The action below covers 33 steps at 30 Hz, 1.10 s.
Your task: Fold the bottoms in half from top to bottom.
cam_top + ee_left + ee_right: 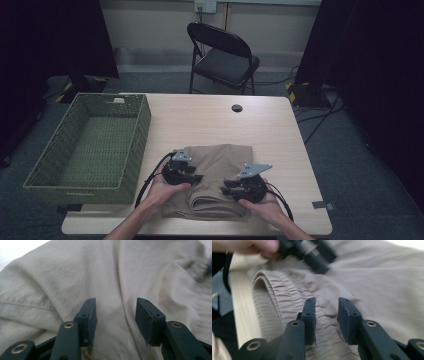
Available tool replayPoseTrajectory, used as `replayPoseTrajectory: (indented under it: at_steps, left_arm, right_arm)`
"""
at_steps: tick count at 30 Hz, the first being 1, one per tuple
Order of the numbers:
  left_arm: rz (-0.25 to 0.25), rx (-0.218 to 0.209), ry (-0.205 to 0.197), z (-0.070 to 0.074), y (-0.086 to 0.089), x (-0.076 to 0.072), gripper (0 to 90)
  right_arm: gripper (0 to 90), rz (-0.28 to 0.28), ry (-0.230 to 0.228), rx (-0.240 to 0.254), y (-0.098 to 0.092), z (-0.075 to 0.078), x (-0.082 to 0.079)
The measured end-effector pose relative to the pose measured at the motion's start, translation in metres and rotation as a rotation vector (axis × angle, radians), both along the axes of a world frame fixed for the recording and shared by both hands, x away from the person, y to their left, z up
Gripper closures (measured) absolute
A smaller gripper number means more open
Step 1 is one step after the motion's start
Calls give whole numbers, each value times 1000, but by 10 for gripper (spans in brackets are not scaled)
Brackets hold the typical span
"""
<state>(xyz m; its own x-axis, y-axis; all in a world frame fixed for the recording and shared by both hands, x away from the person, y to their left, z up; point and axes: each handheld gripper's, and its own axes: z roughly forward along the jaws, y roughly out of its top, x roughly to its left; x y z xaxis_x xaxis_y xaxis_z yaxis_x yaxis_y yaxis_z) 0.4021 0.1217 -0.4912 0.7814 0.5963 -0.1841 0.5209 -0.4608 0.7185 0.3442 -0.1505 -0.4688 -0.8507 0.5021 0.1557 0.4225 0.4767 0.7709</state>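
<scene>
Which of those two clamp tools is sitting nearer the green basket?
The left gripper, over the left side of the folded beige garment. The right gripper works farther from the basket.

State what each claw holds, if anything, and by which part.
Nothing is held. The left claw and right claw both stand open above the folded beige garment, cloth showing in each gap unpinched.

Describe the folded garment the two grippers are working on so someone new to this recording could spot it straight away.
On the light wooden table, right of the green woven basket, a folded tan garment lies at the near edge. The left gripper and right gripper hover over it with jaws apart. Its gathered elastic waistband marks it out, and it is the table's one piece of cloth.
</scene>
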Motion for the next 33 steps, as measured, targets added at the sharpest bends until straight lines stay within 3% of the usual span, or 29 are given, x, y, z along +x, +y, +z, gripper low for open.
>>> replayPoseTrajectory:
  at_steps: [7, 10, 11, 13, 14, 15, 18, 22, 26, 28, 31, 33]
  left_arm:
    - [11, -23, 15, -2, 3, 4, 507]
    - [51, -32, 2, 0, 7, 5, 451]
    - [53, -55, 10, 1, 11, 7, 454]
    - [65, -73, 9, 3, 17, 9, 528]
    - [47, -86, 8, 3, 20, 10, 642]
    - [51, -81, 8, 3, 22, 11, 686]
    - [92, -102, 4, 6, 29, 14, 716]
    - [131, -103, -1, 9, 37, 18, 716]
    - [161, -74, 5, 5, 37, 21, 648]
    - [182, -104, -9, 12, 41, 23, 640]
    - [200, -156, -21, 21, 54, 29, 722]
    - [237, -131, -5, 17, 59, 33, 730]
  right_arm:
    - [598, 70, 13, -90, 10, -16, -7]
    - [592, 70, 30, -96, 10, -19, -3]
    - [592, 70, 37, -94, 10, -19, -3]
    - [588, 79, 25, -94, 9, -18, -3]
    - [571, 81, 18, -98, 10, -18, -4]
    - [542, 81, 19, -105, 10, -16, -3]
    - [501, 52, -7, -77, 7, -9, -1]
    - [505, -45, -41, -9, -3, 1, 7]
    - [503, -92, -35, -41, -7, -5, 15]
    - [495, -90, -25, -65, -5, -9, 17]
    - [486, -74, -5, -103, -2, -15, 18]
    - [486, -65, 2, -127, -1, -18, 17]
